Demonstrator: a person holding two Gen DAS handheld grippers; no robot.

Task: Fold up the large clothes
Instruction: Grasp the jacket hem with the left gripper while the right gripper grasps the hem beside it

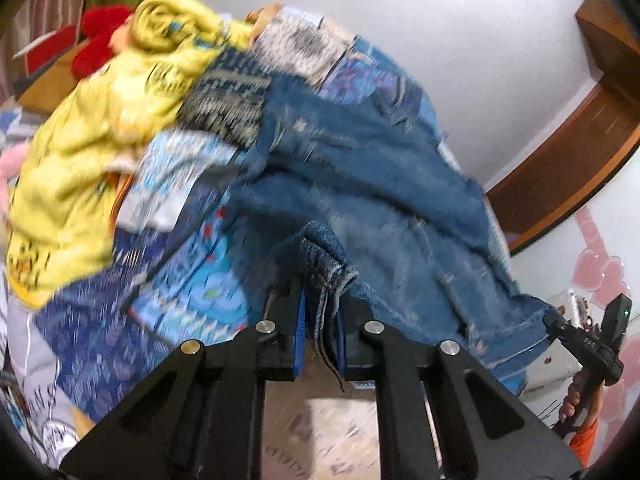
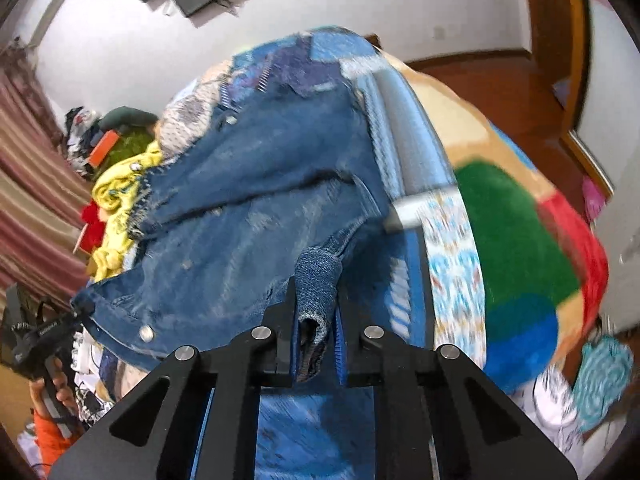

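Note:
A blue denim jacket (image 1: pixel 360 152) lies spread over the bed, with metal snaps showing along its edge (image 2: pixel 248 200). My left gripper (image 1: pixel 322 298) is shut on a bunched fold of the jacket's hem, frayed threads hanging between the fingers. My right gripper (image 2: pixel 316 292) is shut on another rolled fold of denim. In the left wrist view the right gripper (image 1: pixel 560 322) holds the jacket's far corner, with a hand (image 1: pixel 576 396) on its handle. In the right wrist view the left gripper (image 2: pixel 76 312) pinches the opposite corner. The denim stretches between the two grips.
A blue patchwork bedspread (image 1: pixel 192 280) covers the bed. A yellow garment (image 1: pixel 80 160) and red fabric (image 1: pixel 100 40) are piled at its far side. A multicoloured blanket (image 2: pixel 516 232) hangs off the right edge. A striped curtain (image 2: pixel 28 184) and a wooden door frame (image 1: pixel 580 140) border the room.

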